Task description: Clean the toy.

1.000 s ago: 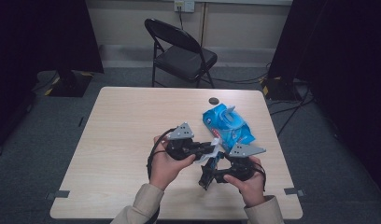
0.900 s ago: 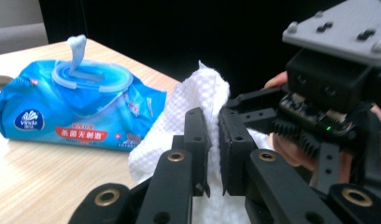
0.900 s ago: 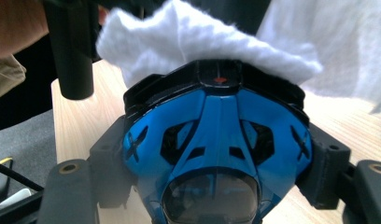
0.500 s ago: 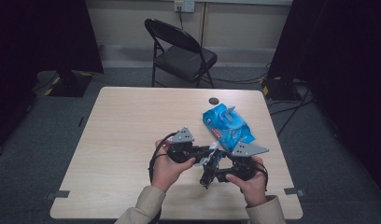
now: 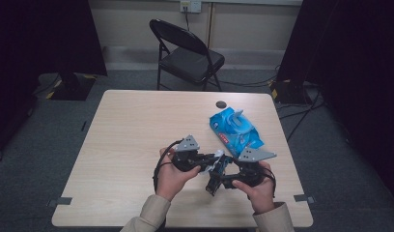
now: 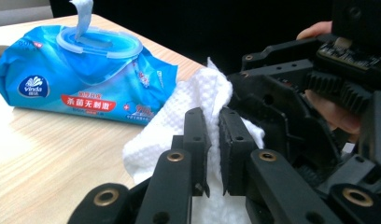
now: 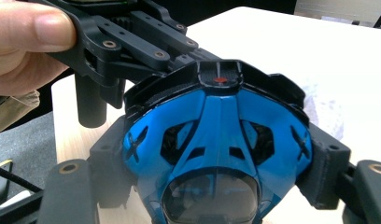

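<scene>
Though lower than before, left tongs (image 5: pixel 215 161) clamped.

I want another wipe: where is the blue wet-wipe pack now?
In the high view, the blue wet-wipe pack lies on the right half of the light wooden table, just beyond the right hand-held gripper.

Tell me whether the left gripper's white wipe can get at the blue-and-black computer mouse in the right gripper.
Probably yes: the left gripper pinches the white wipe right beside the blue-and-black computer mouse, nothing between.
</scene>
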{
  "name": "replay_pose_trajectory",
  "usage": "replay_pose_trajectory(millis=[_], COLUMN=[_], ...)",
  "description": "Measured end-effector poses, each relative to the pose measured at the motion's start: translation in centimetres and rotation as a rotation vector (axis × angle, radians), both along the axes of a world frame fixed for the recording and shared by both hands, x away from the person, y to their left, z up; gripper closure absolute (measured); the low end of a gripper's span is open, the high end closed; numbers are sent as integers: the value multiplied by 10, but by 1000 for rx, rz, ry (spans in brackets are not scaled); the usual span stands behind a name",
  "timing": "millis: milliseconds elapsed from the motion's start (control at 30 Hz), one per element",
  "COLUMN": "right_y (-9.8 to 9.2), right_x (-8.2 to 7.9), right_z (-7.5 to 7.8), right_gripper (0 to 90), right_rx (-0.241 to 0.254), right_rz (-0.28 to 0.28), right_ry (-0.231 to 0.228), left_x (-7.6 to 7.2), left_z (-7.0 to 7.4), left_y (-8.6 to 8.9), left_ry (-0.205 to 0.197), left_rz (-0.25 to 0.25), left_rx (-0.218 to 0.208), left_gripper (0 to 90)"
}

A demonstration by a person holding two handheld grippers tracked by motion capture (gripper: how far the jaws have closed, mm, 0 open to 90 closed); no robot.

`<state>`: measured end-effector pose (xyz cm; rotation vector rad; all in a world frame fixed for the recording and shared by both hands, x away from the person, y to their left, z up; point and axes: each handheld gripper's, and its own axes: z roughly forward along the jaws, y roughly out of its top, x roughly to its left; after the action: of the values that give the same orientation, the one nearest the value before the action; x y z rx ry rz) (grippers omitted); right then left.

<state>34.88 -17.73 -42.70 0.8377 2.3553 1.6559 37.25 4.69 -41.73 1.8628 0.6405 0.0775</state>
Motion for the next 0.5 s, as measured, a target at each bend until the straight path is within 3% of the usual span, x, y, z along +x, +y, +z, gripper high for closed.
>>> replay_pose_trajectory(millis=[500], right_y=[-4], right_x=[0], right_z=[4], right_gripper=[259], right_rx=[19], right_rz=[-9], right_ry=[-3], left_x=[-4], left_z=[-27], left_y=[-1], left_ry=[49], left_rz=[-3], left_rx=[43], left_gripper=[828])
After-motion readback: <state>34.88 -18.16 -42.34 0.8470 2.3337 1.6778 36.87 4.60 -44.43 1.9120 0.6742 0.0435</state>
